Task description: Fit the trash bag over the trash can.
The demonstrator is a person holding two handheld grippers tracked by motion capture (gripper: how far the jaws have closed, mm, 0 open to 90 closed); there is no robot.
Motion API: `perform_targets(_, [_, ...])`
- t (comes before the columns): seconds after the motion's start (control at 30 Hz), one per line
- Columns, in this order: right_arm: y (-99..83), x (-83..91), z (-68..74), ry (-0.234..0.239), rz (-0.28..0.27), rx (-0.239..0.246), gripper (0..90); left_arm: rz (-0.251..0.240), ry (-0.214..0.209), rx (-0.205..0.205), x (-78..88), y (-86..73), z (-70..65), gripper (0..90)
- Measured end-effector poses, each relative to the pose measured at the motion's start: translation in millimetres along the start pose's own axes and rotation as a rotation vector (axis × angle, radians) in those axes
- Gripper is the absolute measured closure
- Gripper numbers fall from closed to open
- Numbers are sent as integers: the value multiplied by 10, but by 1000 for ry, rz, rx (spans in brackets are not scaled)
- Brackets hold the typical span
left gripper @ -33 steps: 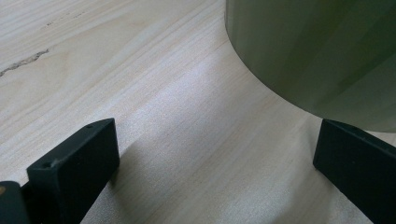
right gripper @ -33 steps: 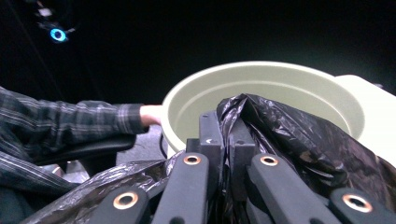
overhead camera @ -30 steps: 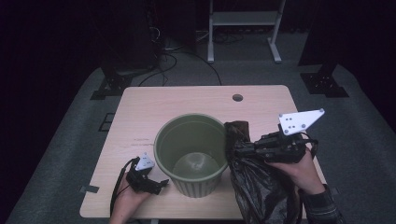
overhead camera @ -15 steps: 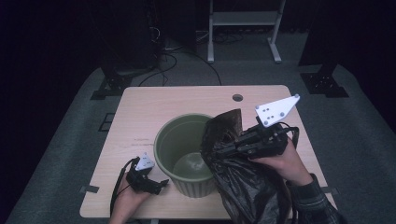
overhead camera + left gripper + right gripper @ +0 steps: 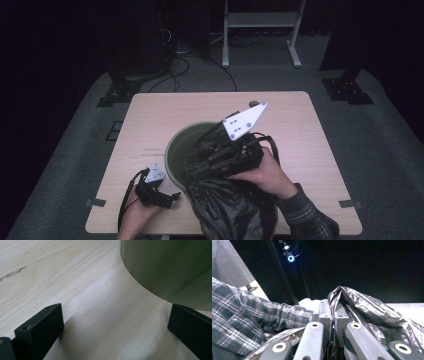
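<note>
A round green bin [image 5: 171, 152] stands on the wooden table [image 5: 150, 115]. My right gripper [image 5: 198, 163] hangs over the bin's right half, shut on a fold of a black plastic bag [image 5: 230, 210]. The bag drapes down across the bin's right rim toward the table's near edge. In the right gripper view the jaws [image 5: 333, 315] pinch the crinkled bag [image 5: 367, 307] tightly. My left gripper [image 5: 171, 196] rests on the table just left of the bin's base. Its jaws [image 5: 115, 325] stand open over bare wood, and the bin wall [image 5: 170, 270] is close ahead on the right.
A person's plaid sleeve [image 5: 242, 315] reaches across in the right gripper view. Beyond the table's far edge are a metal stand [image 5: 260, 30], cables and dark floor. A small round hole [image 5: 254, 104] sits near the table's far edge.
My right gripper has carried the bag leftward and slightly up, from beside the bin to over its right half. The left gripper has stayed where it was.
</note>
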State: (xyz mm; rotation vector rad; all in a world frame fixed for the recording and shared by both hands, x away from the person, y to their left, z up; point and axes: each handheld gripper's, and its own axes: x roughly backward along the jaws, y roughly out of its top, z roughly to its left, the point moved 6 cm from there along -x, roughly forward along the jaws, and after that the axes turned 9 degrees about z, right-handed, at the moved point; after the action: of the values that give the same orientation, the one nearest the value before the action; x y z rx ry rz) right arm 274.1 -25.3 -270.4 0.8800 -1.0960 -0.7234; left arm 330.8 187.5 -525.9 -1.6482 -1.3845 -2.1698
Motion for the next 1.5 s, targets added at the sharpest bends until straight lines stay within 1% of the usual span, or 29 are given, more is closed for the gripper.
perform_targets(0.17, [94, -288, -4, 38, 17, -7, 878, 0, 0, 0, 0, 0, 0, 0])
perform_targets(0.23, [144, -365, 4, 52, 8, -11, 878, 2, -1, 0, 1, 0, 0, 0])
perform_targets(0.3, [191, -432, 9, 55, 8, -10, 879, -1, 1, 1, -1, 0, 0, 0])
perform_targets(0.37, [233, -488, 13, 65, 3, -11, 879, 0, 1, 0, 0, 0, 1, 0])
perform_targets(0.4, [253, -511, 14, 75, -5, -15, 879, 6, 2, -7, 4, -4, 5, 0])
perform_targets(0.47, [285, -551, 25, 92, -18, -17, 878, 5, 1, -6, 2, -3, 3, 0])
perform_targets(0.57, [304, -591, 29, 101, -23, -22, 878, 5, 1, -6, 3, -3, 3, 0])
perform_targets(0.63, [296, -588, 5, 77, -15, -30, 878, 5, 1, -6, 3, -3, 3, 0])
perform_targets(0.67, [278, -572, -16, 62, -6, -36, 878, 6, 2, -7, 4, -4, 5, 0])
perform_targets(0.7, [251, -544, -49, 44, 1, -48, 877, 0, 1, 0, 0, 0, 0, 0])
perform_targets(0.77, [175, -429, -154, 10, -5, -92, 877, -1, 1, 1, 0, 0, 0, 0])
perform_targets(0.8, [136, -378, -199, -25, 5, -104, 877, -1, 1, 0, 0, 0, 0, 0])
perform_targets(0.83, [116, -352, -222, -40, 9, -107, 877, -1, 0, 0, 0, 0, 0, 0])
perform_targets(0.9, [36, -219, -319, -67, -3, -146, 875, 0, 0, 0, 0, 0, 0, 0])
perform_targets(1.03, [-100, 15, -474, -109, -32, -200, 875, 1, -1, 0, 1, 0, 0, 0])
perform_targets(1.07, [-125, 52, -497, -113, -36, -213, 874, 0, 0, 1, 0, 0, 0, 0])
perform_targets(1.1, [-165, 109, -539, -136, -36, -229, 873, 0, 0, 0, 0, 0, 0, 0])
perform_targets(1.13, [-197, 149, -568, -145, -37, -242, 873, 0, 0, 1, 0, 0, 0, 0])
perform_targets(1.17, [-218, 174, -587, -144, -40, -250, 870, 0, 0, 0, 0, 0, 0, 0])
perform_targets(1.23, [-270, 227, -638, -174, -35, -276, 860, 0, 0, 1, 0, 0, 0, 0])
perform_targets(1.27, [-294, 244, -659, -180, -29, -285, 824, 0, 0, 0, 0, 0, 0, 0])
perform_targets(1.33, [-305, 256, -663, -170, -28, -289, 768, 0, -1, 0, 0, 0, 0, 0])
perform_targets(1.43, [-284, 287, -640, -186, -34, -282, 638, 0, 0, 0, 0, 0, 0, 0])
perform_targets(1.5, [-257, 338, -619, -221, -40, -272, 591, 0, 0, 0, 0, 0, 0, 0])
